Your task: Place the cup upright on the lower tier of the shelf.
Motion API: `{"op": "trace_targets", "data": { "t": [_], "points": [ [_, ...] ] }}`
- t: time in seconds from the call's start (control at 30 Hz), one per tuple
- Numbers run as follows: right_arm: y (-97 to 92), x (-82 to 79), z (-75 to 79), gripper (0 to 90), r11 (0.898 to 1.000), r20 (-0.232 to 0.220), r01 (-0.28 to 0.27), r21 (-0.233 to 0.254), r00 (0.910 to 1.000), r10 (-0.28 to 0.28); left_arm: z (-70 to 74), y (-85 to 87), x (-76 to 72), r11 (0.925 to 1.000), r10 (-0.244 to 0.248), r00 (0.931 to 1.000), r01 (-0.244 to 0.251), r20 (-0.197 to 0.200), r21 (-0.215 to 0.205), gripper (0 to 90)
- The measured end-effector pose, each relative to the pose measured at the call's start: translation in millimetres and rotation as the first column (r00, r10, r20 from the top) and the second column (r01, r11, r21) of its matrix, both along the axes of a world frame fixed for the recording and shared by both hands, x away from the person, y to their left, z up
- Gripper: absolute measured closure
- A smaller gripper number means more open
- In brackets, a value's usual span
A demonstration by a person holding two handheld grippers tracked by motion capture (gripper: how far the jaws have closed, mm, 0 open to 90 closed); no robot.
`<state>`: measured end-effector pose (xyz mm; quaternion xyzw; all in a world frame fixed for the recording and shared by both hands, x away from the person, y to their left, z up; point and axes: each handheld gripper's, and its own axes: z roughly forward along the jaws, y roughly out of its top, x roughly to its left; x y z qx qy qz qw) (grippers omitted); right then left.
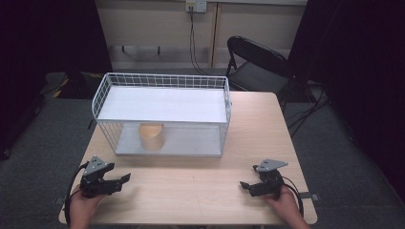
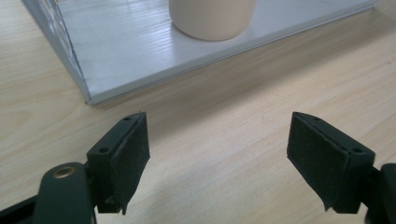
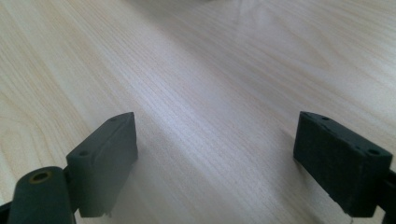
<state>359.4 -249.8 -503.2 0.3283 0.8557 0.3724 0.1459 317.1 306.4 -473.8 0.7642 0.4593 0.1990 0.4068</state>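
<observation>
The beige cup (image 1: 152,136) stands upright on the lower shelf of the white wire rack (image 1: 162,90), toward its left half, under the upper shelf board. The rack sits at the far middle of the wooden table (image 1: 200,191). The left gripper (image 1: 117,182) rests at the near left corner, jaws spread wide and empty. In the left gripper view the cup (image 2: 212,18) lies straight ahead, beyond the shelf's near edge. The right gripper (image 1: 248,187) rests at the near right, jaws likewise spread, holding nothing, facing bare tabletop. Judgement: the left gripper is nearer the cup; the cup's axis is vertical, so a level approach forward through the rack's open near side suits.
</observation>
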Motion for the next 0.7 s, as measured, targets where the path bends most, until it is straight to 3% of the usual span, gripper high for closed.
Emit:
{"op": "trace_targets", "data": {
  "t": [0.27, 0.7],
  "points": [
    [0.0, 0.0, 0.0, 12.9, 1.000, 0.000, 0.000, 0.000, 1.0000, 0.000, -10.0, 12.3, -4.6, 0.9997, 0.019, 0.9996, -0.019, -0.021, 0.018, 20.8],
    [0.1, 0.3, 0.0, 13.0, 1.000, 0.000, 0.002, 0.000, 1.0000, -0.002, -28.8, 10.6, -4.2, 0.9963, -0.012, 0.9969, 0.019, -0.077, 0.084, 19.1]
  ]
}}
